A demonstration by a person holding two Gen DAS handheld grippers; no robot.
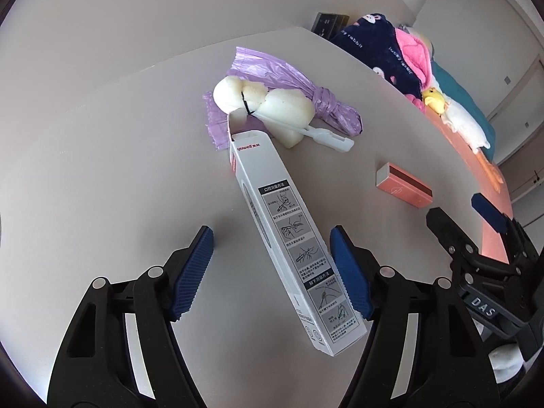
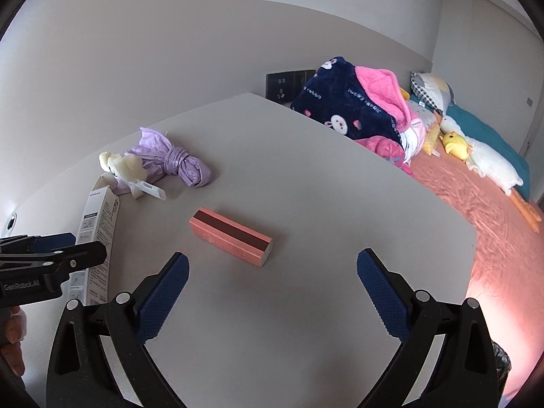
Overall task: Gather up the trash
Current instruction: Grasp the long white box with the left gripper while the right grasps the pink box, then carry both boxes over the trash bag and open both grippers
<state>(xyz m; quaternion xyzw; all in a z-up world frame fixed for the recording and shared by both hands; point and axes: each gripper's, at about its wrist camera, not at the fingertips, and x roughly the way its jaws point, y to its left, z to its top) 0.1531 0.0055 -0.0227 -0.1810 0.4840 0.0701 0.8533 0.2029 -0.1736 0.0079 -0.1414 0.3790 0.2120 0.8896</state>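
presently the left gripper [image 1: 272,272] has its jaws spread around a tilted white thermometer box [image 1: 292,238], only one pad near it, so the box may topple; the right gripper [image 2: 272,292], jaws spread, is empty before the pink box [image 2: 231,238] on the table [image 2: 306,187].

Bare tabletop [image 2: 306,176] lies open around the pink box [image 2: 232,237], between the right claw [image 2: 272,292] jaws. The white carton [image 1: 289,244] fills the left claw [image 1: 272,268]; sponge [image 1: 272,108] and purple bag [image 1: 282,91] crowd beyond.

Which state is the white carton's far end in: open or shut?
Open: the white carton's end flap stands up, showing the hollow inside.
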